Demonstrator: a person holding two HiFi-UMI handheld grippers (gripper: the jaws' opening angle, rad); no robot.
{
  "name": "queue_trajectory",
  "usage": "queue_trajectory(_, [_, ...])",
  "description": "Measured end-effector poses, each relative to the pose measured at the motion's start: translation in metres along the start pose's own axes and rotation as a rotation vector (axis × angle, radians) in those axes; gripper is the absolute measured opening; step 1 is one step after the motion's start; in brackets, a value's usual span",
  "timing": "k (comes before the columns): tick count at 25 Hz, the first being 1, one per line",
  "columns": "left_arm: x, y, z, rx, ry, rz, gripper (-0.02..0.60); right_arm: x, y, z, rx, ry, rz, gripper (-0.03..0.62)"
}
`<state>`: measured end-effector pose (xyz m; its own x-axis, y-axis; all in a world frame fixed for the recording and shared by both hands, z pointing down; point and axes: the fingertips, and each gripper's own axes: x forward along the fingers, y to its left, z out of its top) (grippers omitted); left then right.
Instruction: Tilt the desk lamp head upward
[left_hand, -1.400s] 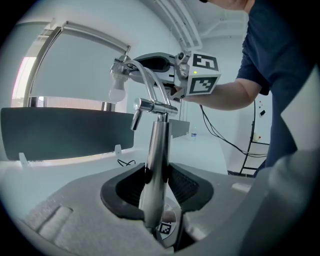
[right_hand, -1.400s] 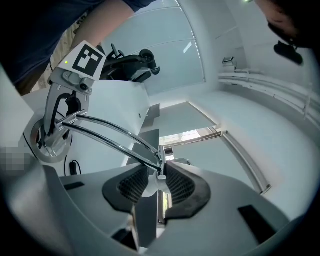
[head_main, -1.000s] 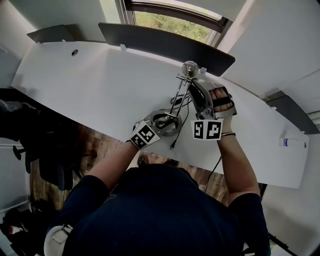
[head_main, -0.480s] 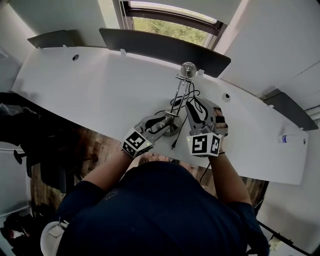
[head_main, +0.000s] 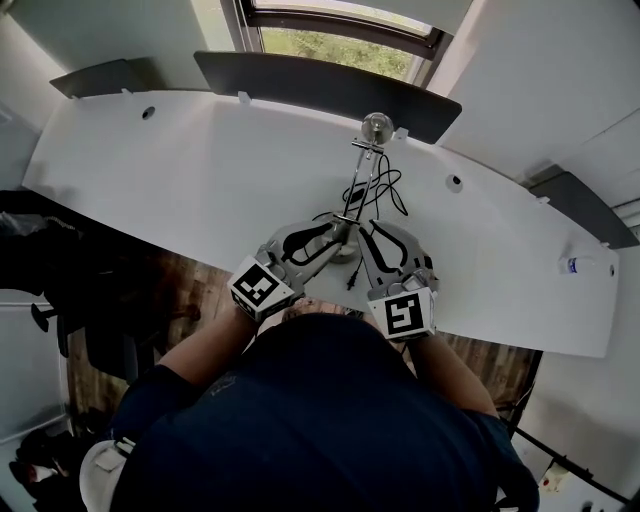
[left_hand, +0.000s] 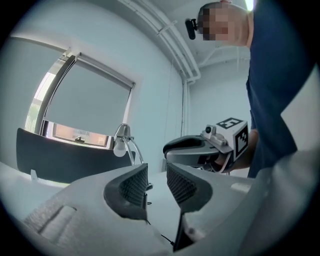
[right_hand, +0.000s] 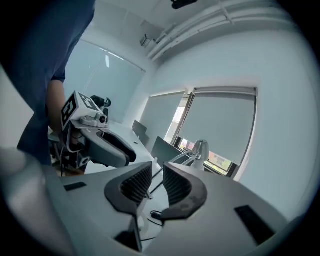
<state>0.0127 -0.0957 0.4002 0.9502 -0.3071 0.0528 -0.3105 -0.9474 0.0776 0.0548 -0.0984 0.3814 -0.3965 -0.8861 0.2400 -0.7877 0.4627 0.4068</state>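
The desk lamp stands at the middle of the white desk (head_main: 200, 170). Its chrome head with a bare bulb (head_main: 377, 127) is at the back, and thin arms (head_main: 358, 185) run down to the base (head_main: 346, 252), which is mostly hidden between my grippers. My left gripper (head_main: 335, 235) hovers just left of the base; its jaws have just been closing a little and stand open on nothing (left_hand: 156, 182). The right gripper (head_main: 368, 235) sits just right of the base; its jaws have been closing, a gap remains, and nothing is between them (right_hand: 156, 182). The lamp head (left_hand: 120, 142) (right_hand: 201, 149) shows far ahead in both gripper views.
A black cable (head_main: 388, 195) loops on the desk beside the lamp arms. Dark divider panels (head_main: 320, 85) line the desk's back edge under a window (head_main: 340, 40). A small bottle (head_main: 570, 265) lies at the far right. A dark chair (head_main: 80, 290) stands left of me.
The right gripper has come back from beside the lamp head to the desk's near edge. The left gripper has lifted off the base and drawn back. The lamp head sits free.
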Motion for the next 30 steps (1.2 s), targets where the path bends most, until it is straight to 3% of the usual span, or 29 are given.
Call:
queue_trajectory(6, [-0.004,-0.007,0.025,-0.005,-0.049,0.002,0.098,-0.008,0.009,-0.004,0.176,-0.041,0.038,0.054])
queue_trajectory(13, [-0.006,-0.019,0.024,0.004,-0.051,0.008,0.057,-0.016,0.022,-0.009,0.367,-0.078,0.076,0.025])
queue_trajectory(21, [-0.008,-0.026,0.014,0.008,-0.036,0.023,0.009,-0.023,0.034,-0.012,0.417,-0.120,0.114,0.011])
queue_trajectory(30, [-0.009,-0.038,0.010,0.021,-0.023,0.013,0.007,-0.030,0.043,-0.009,0.430,-0.142,0.141,0.011])
